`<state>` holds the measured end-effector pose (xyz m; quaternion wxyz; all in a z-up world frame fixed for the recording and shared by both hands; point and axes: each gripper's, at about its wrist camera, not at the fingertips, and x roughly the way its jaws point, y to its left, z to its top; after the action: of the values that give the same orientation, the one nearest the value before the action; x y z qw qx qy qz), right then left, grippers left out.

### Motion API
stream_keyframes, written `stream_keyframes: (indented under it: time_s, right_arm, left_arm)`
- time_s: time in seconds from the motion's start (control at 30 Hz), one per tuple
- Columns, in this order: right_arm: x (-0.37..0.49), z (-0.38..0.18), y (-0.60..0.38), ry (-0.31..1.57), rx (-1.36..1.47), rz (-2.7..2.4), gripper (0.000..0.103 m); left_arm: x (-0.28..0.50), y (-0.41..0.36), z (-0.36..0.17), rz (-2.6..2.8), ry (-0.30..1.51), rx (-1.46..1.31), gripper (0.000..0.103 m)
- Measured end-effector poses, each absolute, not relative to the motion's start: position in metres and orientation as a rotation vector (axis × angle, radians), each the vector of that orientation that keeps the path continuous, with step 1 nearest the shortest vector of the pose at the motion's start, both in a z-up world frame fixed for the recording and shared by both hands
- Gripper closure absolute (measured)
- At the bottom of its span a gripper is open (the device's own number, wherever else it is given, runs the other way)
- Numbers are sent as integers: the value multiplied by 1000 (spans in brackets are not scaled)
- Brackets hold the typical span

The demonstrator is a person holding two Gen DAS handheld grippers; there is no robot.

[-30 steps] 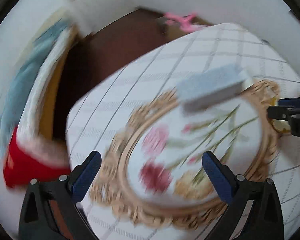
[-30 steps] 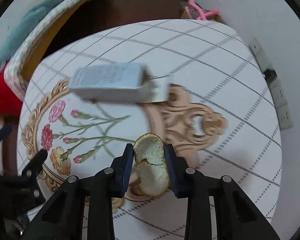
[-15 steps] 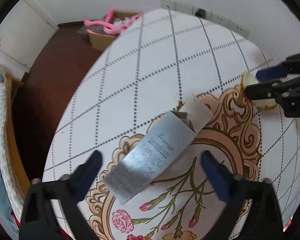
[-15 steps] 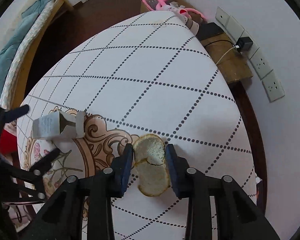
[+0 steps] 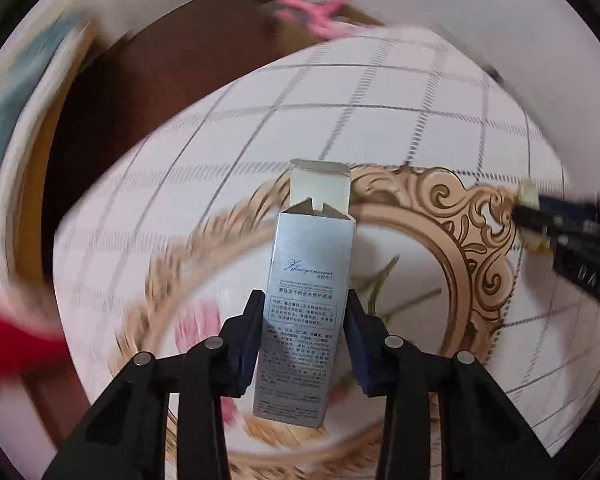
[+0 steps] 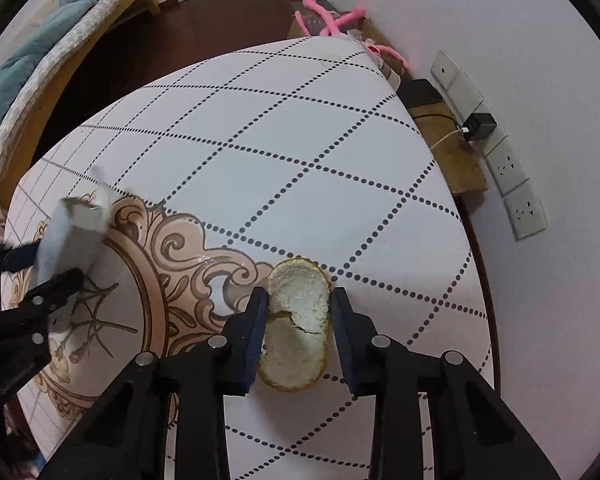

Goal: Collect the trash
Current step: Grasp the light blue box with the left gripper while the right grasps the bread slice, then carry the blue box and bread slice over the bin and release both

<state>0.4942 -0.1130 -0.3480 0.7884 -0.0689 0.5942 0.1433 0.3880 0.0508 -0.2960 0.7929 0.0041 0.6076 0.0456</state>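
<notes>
My left gripper (image 5: 303, 312) is shut on a silver carton box (image 5: 306, 280) with an open top flap, held above the table (image 5: 340, 120). The box also shows blurred in the right wrist view (image 6: 68, 236), with the left gripper (image 6: 40, 276) around it. My right gripper (image 6: 298, 312) is shut on a cracked yellow-white fruit peel (image 6: 296, 320) above the table (image 6: 280, 160). In the left wrist view the right gripper (image 5: 540, 220) with the peel (image 5: 529, 196) sits at the right edge.
The tablecloth has a dotted diamond grid and a floral gold medallion (image 6: 160, 264). A bed (image 6: 48, 64) stands at the left across dark floor. A pink toy (image 6: 332, 20) lies on a box beyond the table. Wall sockets (image 6: 512, 176) are on the right.
My left gripper has closed on the silver box, which lay on the table before, and now holds it lengthwise. The left view is swinging. The right gripper keeps the peel.
</notes>
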Motion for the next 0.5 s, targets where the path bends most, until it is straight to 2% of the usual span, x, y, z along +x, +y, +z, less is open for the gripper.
stream_keyframes:
  time_s: [0.2,0.5]
  right_arm:
    - [462,-329,-104,1248,-146,361,73]
    - [371,-270,-68,1148,-113,545,73]
  left_arm:
    - [320,65,-267,271,1179,-123,69]
    - [234,121,-199,429,982,-260,69]
